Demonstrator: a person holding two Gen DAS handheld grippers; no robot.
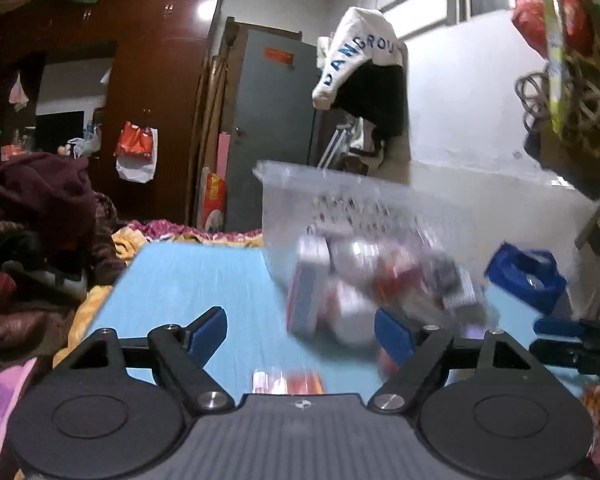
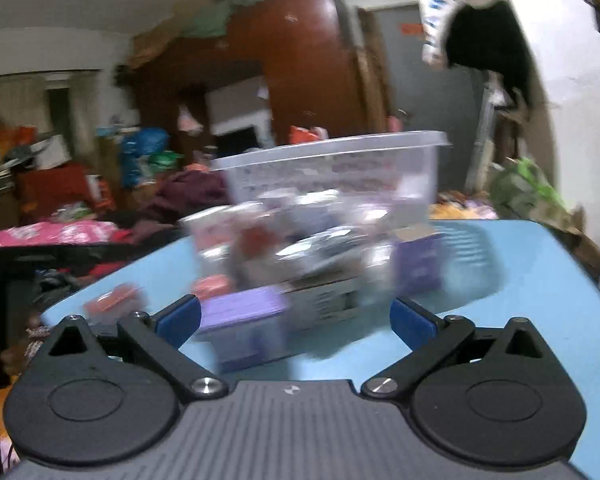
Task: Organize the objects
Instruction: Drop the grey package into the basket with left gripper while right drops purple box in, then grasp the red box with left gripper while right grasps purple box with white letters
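Nearest to us, our left gripper (image 1: 300,330) has its jaws spread wide with nothing between them, hovering low over the blue table (image 1: 188,280). Our right gripper (image 2: 294,318) is released too, and a purple box (image 2: 246,320) lies on the table between its open fingers, so that looks like our next pick. To do it well, we'd slow down, centre the box squarely between the pads, and close on its long sides before lifting. Just left of it sits a small red-and-white packet (image 2: 114,300), loose on the table. Further back stands the clear plastic bin (image 2: 332,176), already heaped with boxes and packets, some pressed against its near wall. Everything there is smeared by motion blur, so we can't read labels or count the items. Whether the purple carton (image 2: 418,260) at its right sits inside or outside, we can't tell.
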